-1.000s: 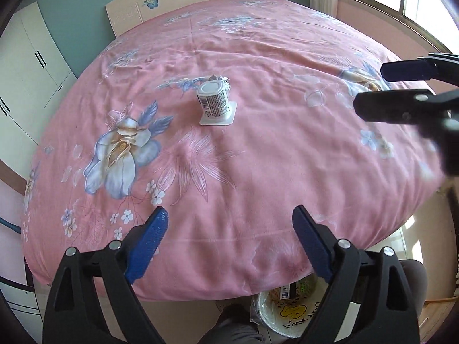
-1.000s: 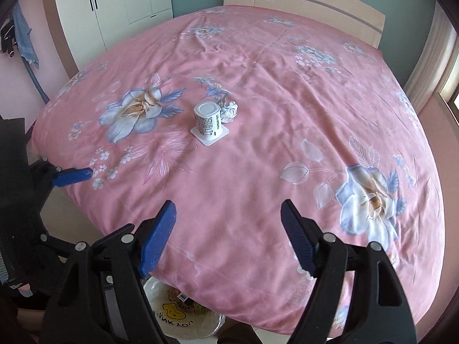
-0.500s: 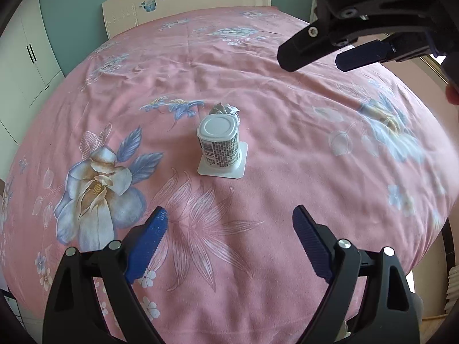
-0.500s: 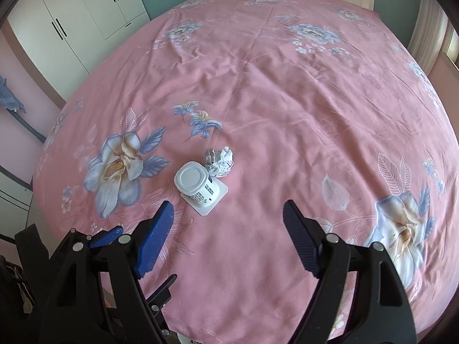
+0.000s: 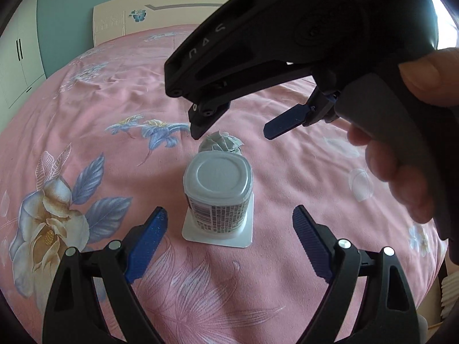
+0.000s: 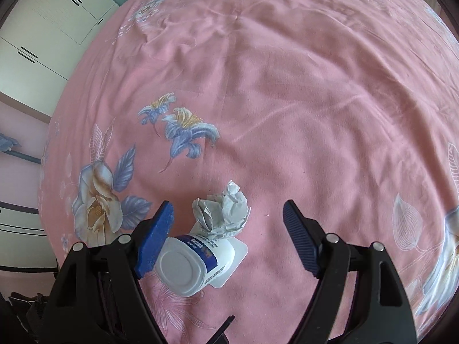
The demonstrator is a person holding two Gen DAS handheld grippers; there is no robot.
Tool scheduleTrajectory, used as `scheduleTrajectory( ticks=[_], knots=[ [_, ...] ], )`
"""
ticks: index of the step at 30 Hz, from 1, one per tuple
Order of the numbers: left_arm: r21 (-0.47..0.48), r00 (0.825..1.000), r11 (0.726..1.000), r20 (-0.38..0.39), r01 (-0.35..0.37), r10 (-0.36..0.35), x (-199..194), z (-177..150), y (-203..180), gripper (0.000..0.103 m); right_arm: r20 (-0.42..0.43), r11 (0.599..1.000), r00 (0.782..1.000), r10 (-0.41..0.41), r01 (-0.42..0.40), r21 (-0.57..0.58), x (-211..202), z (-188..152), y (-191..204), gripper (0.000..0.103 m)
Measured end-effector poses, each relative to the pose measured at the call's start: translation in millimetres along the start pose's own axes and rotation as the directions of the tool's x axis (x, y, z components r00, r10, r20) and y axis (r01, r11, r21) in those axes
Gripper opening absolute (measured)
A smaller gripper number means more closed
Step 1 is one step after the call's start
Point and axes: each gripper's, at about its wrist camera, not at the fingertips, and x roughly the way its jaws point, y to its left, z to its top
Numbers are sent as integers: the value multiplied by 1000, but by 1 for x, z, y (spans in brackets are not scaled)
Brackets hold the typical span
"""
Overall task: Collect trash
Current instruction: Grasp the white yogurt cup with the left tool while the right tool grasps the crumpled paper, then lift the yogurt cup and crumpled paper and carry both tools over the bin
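Both grippers have closed in on the 2 pieces of trash over the last second, after starting back at the near edge of the bed [image 6: 287, 86]. The left gripper [image 5: 229, 223] now has the upturned yogurt cup [image 5: 218, 197] lying just ahead of the gap between its fingers, which stand wide apart and hold nothing. The right gripper [image 6: 228, 215] has swung in over the bed from the right and tipped steeply down; in the left wrist view it hangs above and just behind the cup, a hand [image 5: 407, 149] wrapped round its grip. Its fingers are also spread wide, with the crumpled paper ball [image 6: 222, 215] between them but no pad pressing on it.

I judge this as the end of the approach: each gripper is lined up on its own item, and closing is the step left to do.

The cup stands mouth down on its square flange on the pink floral bedspread, its flat base up, so nothing can be seen inside; it looks empty and light. The paper ball lies touching or just behind it. No bin shows in the present views.
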Motion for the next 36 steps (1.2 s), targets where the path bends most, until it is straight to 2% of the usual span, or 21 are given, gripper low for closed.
scheduleTrajectory(
  ticks=[2,4,6,7,9,10,15,21,28,36],
  knots=[
    [-8,999,999,21,-32,32,8,1,2,90,-18,1000,1000,-3,3,4,12,3,-1,78],
    [-22,1000,1000,19,-17,18,15,3,4,89,-25,1000,1000,-6,6,7,20,4,-3,74],
    [-44,1000,999,18,7,-6,18,4,7,74,-51,1000,998,24,-23,8,29,5,-3,45],
    [-56,1000,998,12,27,-26,21,4,9,70,-71,999,996,49,-48,9,34,4,-3,41],
    [-78,999,996,-3,42,-42,25,5,11,53,-67,999,997,45,-45,-4,36,2,-1,39],
    [-84,999,995,-10,45,-46,27,6,12,51,-62,999,997,42,-43,-12,36,1,0,39],
    [-119,998,991,-3,65,-66,23,5,11,50,-31,999,999,44,-44,-6,25,-2,-4,36],
    [-101,998,993,-6,53,-54,2,9,4,50,26,1000,999,30,-30,2,-8,-6,-16,36],
    [-33,999,999,-3,-43,43,-43,25,-15,50,81,999,996,-26,29,-31,-59,-30,-27,36],
    [15,991,991,42,-131,131,-116,47,-42,50,176,994,982,-75,87,-63,-143,-74,-37,36]
  ],
)
